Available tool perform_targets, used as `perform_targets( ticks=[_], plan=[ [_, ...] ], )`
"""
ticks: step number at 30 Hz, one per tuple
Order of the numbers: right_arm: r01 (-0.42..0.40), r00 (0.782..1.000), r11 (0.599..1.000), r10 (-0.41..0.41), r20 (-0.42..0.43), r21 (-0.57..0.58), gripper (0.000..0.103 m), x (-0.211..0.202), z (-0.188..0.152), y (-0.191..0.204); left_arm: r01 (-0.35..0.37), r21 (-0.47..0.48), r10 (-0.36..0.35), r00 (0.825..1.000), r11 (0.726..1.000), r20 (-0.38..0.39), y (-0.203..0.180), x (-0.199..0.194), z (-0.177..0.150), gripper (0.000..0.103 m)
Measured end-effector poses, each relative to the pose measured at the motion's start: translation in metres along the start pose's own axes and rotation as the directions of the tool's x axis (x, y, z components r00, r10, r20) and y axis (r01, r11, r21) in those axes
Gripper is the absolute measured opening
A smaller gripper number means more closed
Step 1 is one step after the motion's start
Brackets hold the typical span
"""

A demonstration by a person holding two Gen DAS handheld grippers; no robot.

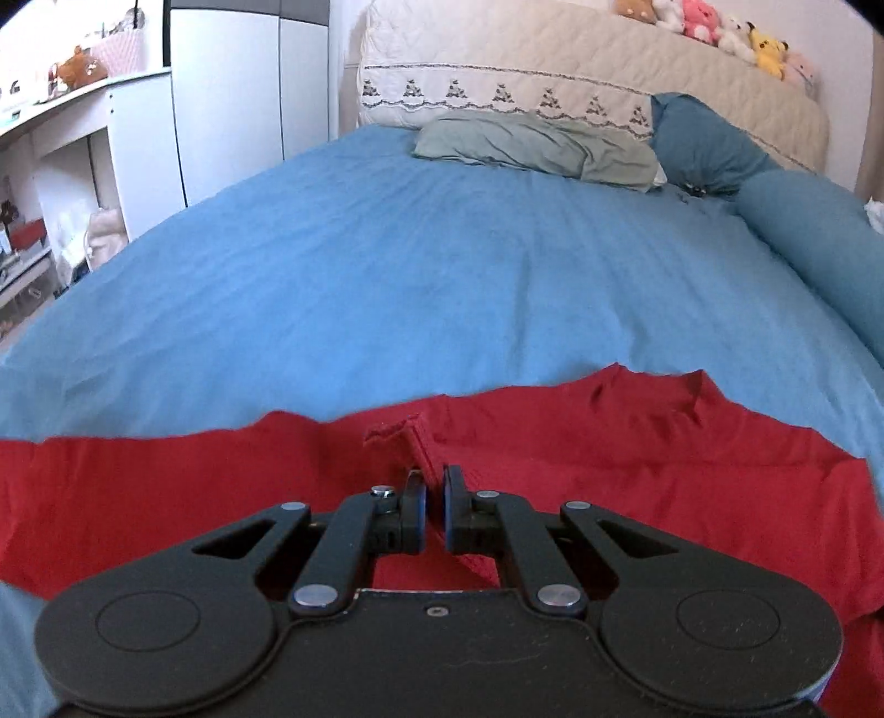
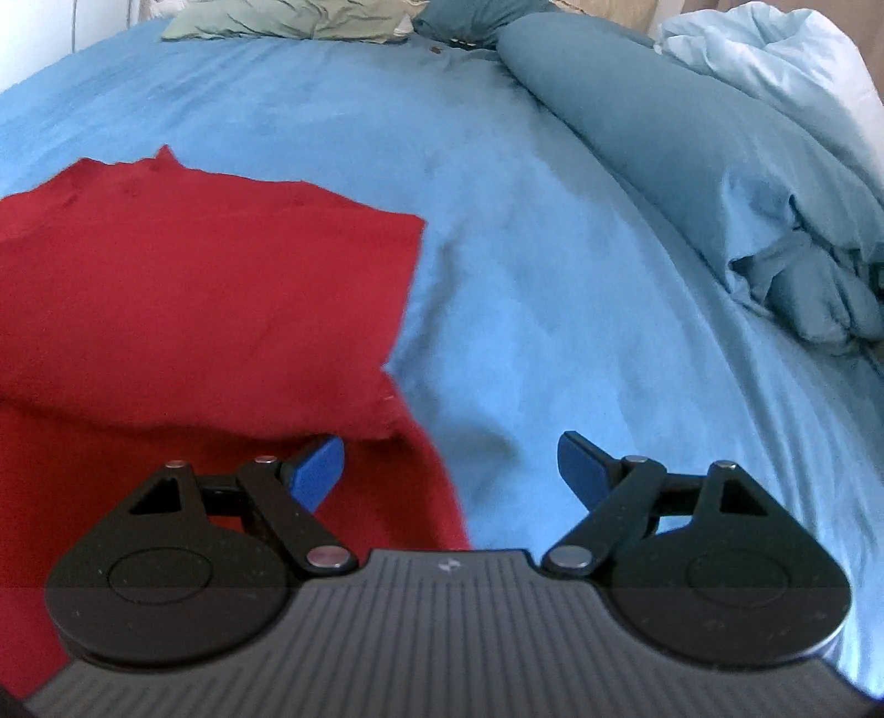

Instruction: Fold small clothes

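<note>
- One red garment (image 1: 608,458) here, spread on the blue bedsheet (image 1: 387,276) at the near end of the bed. It's the only piece of clothing I can count in either view.
- Left gripper (image 1: 434,494): its two jaws are nearly together, with just a thin gap, and a raised ridge of the red cloth runs right between them. So it looks pinched on a fold of the garment.
- In the right wrist view the red garment (image 2: 193,287) fills the left side, with a folded-over flap lying on top of a lower layer. Its right edge ends partway across the sheet.
- Right gripper (image 2: 450,469): wide open, with nothing between the two blue pads (image 2: 317,469). The left pad sits just at the near edge of the flap and the right one is over bare blue bedsheet (image 2: 552,248).
- At the far end: one greyish-green pillow (image 1: 530,143), one dark teal pillow (image 1: 701,143), and one long teal bolster (image 1: 812,237) along the right side.
- One crumpled pale blue duvet (image 2: 773,72) at far right in the right wrist view.
- A row of plush toys (image 1: 718,27) on top of the cream quilted headboard (image 1: 552,61). They're too small for an exact count, roughly six.
- White cabinets (image 1: 232,94) and shelving on the far left.
</note>
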State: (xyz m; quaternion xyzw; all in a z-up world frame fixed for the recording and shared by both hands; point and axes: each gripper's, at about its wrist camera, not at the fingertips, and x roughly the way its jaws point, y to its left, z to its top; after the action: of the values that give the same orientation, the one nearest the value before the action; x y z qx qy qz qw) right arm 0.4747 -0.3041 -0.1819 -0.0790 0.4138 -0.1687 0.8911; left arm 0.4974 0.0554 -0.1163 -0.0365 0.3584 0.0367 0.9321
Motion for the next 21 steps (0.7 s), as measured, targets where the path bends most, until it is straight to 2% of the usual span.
perform_targets(
  ticks=[2,4,10,12,13,15,18,21],
  plan=[
    [0.034,0.999,0.999,-0.033,-0.018,0.03,0.102,0.003,-0.001,-0.014,0.001,0.003,-0.001,1.0,1.0,0.0,0.0,0.0,-0.004,0.006],
    [0.005,0.999,0.997,-0.002,-0.033,0.082,0.103,0.004,-0.005,-0.032,0.007,0.0,-0.007,1.0,1.0,-0.015,0.005,0.002,-0.008,0.006],
    [-0.06,0.996,0.993,0.066,-0.058,0.105,0.103,0.011,-0.008,-0.048,0.0,0.019,0.003,0.994,1.0,-0.108,0.017,0.013,-0.032,0.008],
    [-0.094,0.992,0.99,0.102,-0.071,0.102,0.103,0.012,-0.004,-0.051,-0.02,0.04,0.025,0.992,0.999,-0.126,0.017,0.009,-0.036,0.02],
    [-0.108,0.99,0.99,0.116,-0.077,0.093,0.103,0.011,-0.001,-0.051,-0.041,0.052,0.047,0.99,0.998,-0.13,0.017,0.004,-0.037,0.022],
    [-0.146,0.987,0.987,0.15,-0.06,0.063,0.103,-0.004,0.006,-0.046,-0.083,0.086,0.093,0.989,0.993,-0.114,0.014,-0.007,-0.036,0.036],
    [-0.263,0.965,0.964,0.262,0.017,0.035,0.103,-0.029,0.016,-0.031,-0.085,0.13,0.093,0.994,0.988,-0.058,0.009,-0.026,-0.032,0.044],
    [-0.388,0.921,0.921,0.385,0.057,0.041,0.103,-0.033,0.031,-0.004,-0.033,0.166,0.041,0.998,0.986,-0.044,-0.001,-0.027,-0.025,0.047]
  ],
)
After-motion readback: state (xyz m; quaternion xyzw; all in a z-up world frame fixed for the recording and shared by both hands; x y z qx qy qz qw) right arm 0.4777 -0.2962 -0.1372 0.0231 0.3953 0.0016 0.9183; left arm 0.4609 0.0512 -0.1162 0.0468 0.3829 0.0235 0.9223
